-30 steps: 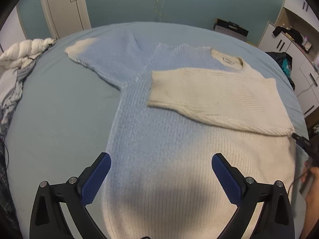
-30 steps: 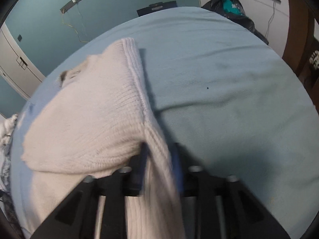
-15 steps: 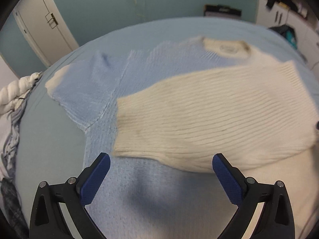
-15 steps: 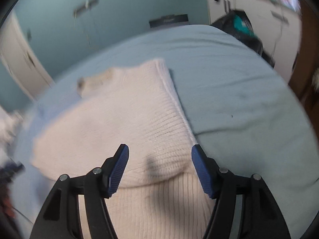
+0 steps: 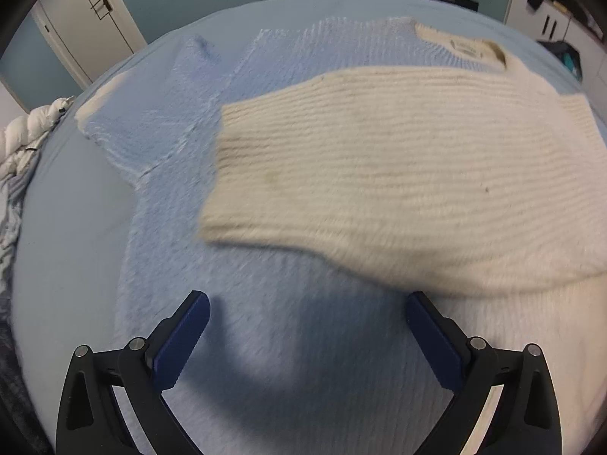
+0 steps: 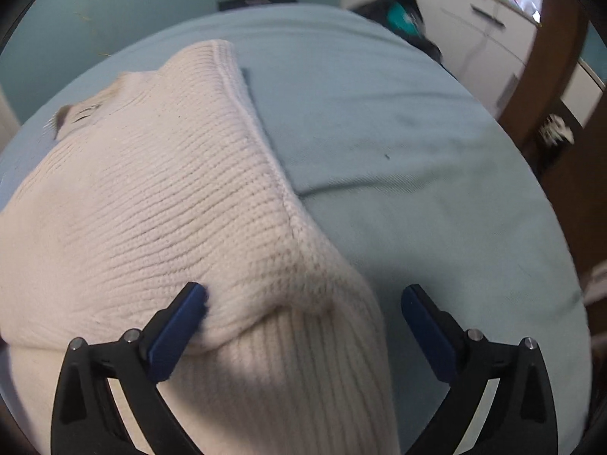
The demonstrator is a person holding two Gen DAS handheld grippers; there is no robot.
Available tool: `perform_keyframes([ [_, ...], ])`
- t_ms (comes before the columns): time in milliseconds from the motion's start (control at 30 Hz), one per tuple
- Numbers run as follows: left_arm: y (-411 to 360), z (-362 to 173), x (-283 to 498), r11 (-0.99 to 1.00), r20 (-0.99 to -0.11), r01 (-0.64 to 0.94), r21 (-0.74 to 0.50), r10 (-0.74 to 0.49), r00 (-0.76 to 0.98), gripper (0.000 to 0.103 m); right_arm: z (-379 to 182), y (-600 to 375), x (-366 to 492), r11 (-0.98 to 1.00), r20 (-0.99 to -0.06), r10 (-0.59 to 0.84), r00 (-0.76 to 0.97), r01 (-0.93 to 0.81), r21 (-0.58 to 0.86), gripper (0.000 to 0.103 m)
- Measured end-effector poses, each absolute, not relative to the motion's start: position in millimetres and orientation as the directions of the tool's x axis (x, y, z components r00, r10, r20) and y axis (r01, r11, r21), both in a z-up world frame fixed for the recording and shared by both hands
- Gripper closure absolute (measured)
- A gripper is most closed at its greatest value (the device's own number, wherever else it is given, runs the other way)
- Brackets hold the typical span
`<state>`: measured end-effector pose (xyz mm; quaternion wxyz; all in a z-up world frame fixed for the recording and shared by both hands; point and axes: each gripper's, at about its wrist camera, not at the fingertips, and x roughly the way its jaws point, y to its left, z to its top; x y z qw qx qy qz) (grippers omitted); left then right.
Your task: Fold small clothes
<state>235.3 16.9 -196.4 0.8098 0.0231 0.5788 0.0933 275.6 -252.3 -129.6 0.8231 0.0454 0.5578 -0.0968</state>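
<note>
A cream ribbed knit sweater (image 5: 288,333) lies flat on a pale blue bed (image 5: 76,265). One sleeve (image 5: 379,174) is folded across its chest, and the other sleeve (image 5: 144,113) stretches out to the left. My left gripper (image 5: 307,322) hovers open just over the sweater's body, below the folded sleeve, with nothing between its fingers. In the right wrist view my right gripper (image 6: 303,318) stands over the sweater's right edge (image 6: 265,197). Its jaws are opening wide; the fold of knit lies between them, and the pads no longer press it.
Bunched white and striped bedding (image 5: 22,144) sits at the bed's left edge. White cupboards (image 6: 474,30) and a dark bag (image 6: 402,11) stand beyond the bed's far right. A brown wooden frame (image 6: 557,121) rises at the right. Bare sheet (image 6: 417,197) lies right of the sweater.
My right gripper has let go of the sweater's edge and spread wide. My left gripper has sunk and moved closer to the folded sleeve, staying open.
</note>
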Motion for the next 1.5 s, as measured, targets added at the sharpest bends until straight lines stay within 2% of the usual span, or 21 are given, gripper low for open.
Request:
perform_keyframes([
  [233,29.8,-149.5,185.4,0.981,-0.914,-0.064,0.185,0.195,0.355,0.0,-65.6,-224.7,220.4,0.982,-0.884,0.123,0.451,0.071,0.173,0.002],
  [367,51.7,-117.4,163.7,0.984,-0.909,-0.072,0.162,0.177,0.377,0.0,-50.5,-208.1,196.1,0.958,-0.862,0.222,0.456,0.065,0.281,0.002],
  [533,85.8,-83.7,152.4,0.985,-0.895,-0.107,0.136,0.168,0.413,0.0,-64.1,-201.3,167.7,0.918,-0.828,0.307,0.469,0.085,0.388,0.002],
  [867,177.6,-83.3,173.1,0.969,-0.892,-0.224,0.106,0.193,0.41,0.0,-69.5,-161.6,138.3,0.966,-0.758,0.209,0.618,-0.009,0.26,0.002],
  [1067,251.8,-100.4,197.6,0.927,-0.901,-0.373,0.045,0.199,0.385,0.0,-75.2,-167.9,127.8,0.958,-0.718,0.212,0.663,0.005,0.287,0.002],
  [1300,356.9,-136.5,225.2,0.789,-0.917,-0.592,-0.168,0.095,0.387,0.0,-79.4,-151.9,119.6,0.968,-0.666,0.208,0.716,-0.05,0.248,0.002],
  [1500,415.3,-171.0,265.3,0.629,-0.891,-0.69,-0.359,-0.012,0.453,0.0,-81.2,-149.7,117.9,0.97,-0.638,0.194,0.746,-0.048,0.239,0.002],
])
